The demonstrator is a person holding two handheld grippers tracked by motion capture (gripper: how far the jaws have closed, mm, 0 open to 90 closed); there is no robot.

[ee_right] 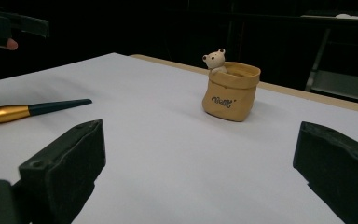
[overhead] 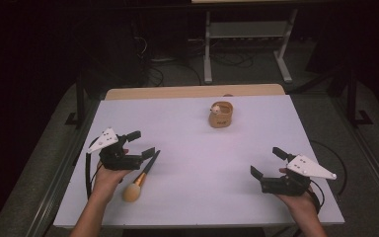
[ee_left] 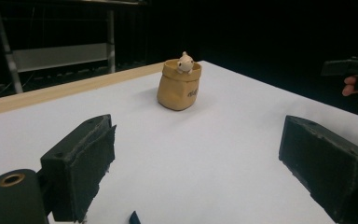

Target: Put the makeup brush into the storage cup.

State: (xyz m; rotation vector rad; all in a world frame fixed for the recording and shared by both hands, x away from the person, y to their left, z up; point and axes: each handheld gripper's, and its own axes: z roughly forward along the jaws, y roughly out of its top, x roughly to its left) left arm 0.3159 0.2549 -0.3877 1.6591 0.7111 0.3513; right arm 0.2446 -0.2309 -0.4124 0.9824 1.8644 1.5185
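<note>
Resting on a white table (overhead: 197, 163), two hand-held claws sit at the near edge, one in each of a person's hands. The left claw (overhead: 142, 143) is at the near left, its two black jaws spread wide apart with nothing between them. Just beside it, on its inner side, lies a makeup brush (overhead: 140, 177): the dark handle points away toward the far right, a gold band joins it to a pale, rounded brush head nearest the person. The handle's tip is close to the lower jaw of the left claw, but whether they touch cannot be told.

The right claw (overhead: 265, 162) is at the near right, well apart from the brush. Its jaws are also wide apart and hold nothing.

Toward the far side of the table, roughly midway between the two claws, stands a small tan pouch (overhead: 220, 116), upright, with a tiny pale toy bear (overhead: 216, 108) peeking over its rim. Dark lettering marks the front of the pouch. In both gripper views the pouch appears between the open jaws, farther off on the table.
</note>
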